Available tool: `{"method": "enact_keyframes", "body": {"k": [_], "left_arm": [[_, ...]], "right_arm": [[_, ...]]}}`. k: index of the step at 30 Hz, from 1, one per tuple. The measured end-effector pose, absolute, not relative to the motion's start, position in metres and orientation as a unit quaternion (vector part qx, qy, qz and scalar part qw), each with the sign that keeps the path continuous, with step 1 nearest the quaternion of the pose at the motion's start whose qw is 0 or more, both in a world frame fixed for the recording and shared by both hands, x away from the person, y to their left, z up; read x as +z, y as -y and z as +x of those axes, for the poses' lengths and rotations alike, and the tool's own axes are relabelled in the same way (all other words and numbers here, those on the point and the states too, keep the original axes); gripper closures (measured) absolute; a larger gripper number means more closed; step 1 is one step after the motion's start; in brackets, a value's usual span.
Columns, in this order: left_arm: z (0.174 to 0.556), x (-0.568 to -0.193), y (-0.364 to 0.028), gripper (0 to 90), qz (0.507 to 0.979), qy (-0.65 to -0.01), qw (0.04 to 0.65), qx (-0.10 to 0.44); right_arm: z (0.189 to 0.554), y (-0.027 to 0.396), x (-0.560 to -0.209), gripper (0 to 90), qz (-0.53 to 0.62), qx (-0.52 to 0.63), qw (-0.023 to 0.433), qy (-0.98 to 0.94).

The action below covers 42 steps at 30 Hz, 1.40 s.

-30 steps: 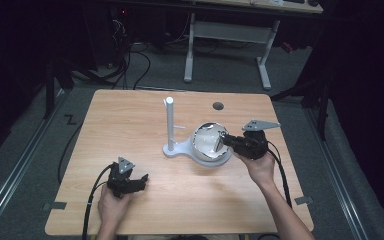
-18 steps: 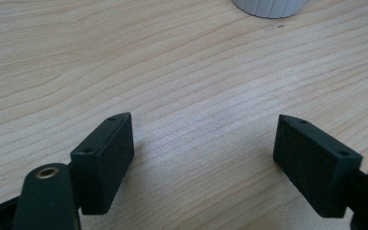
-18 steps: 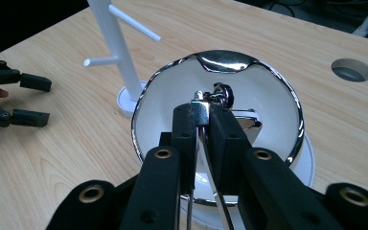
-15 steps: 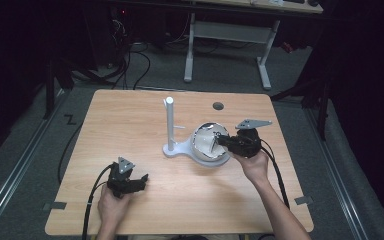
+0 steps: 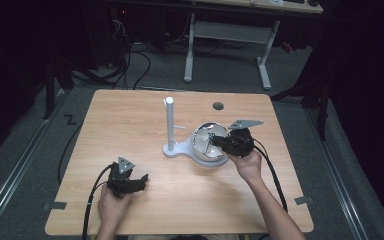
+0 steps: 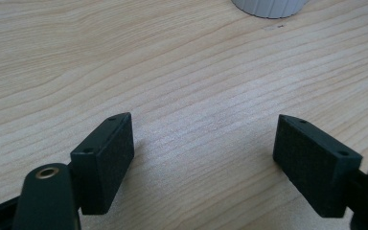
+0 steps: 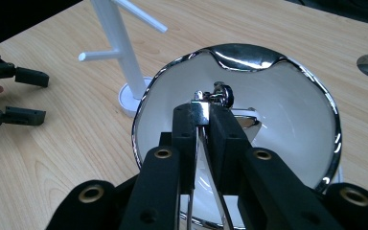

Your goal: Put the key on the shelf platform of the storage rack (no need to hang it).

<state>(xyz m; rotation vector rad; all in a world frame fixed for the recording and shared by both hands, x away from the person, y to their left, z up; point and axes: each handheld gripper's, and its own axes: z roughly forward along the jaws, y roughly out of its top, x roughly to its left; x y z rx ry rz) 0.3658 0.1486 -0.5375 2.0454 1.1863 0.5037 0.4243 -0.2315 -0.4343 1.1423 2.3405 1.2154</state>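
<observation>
The shiny bowl point(image 7: 249, 110) is held tipped up by its near rim in the closed right gripper point(image 7: 202, 112), just right of the white stand point(image 5: 170, 131). The left gripper point(image 6: 203, 143) is rested open on the table point(image 5: 130, 115), likely kept out of the way.

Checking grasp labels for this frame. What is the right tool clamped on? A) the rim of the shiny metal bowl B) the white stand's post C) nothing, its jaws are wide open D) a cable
A: in the right gripper view the right tool has its jaws pinched together on the near rim of the shiny metal bowl, beside the white stand.
</observation>
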Motion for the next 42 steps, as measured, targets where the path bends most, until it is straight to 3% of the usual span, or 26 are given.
{"method": "enact_keyframes", "body": {"k": [27,42], "left_arm": [[0.366,-0.538,-0.149,22.4,0.791,-0.459,0.354,0.195],[0.366,-0.538,-0.149,22.4,0.791,-0.459,0.354,0.195]], "right_arm": [[0.446,0.226,-0.454,81.8,0.41,0.411,0.126,-0.804],[0.456,0.226,-0.458,80.0,0.424,0.407,0.144,-0.796]]}}
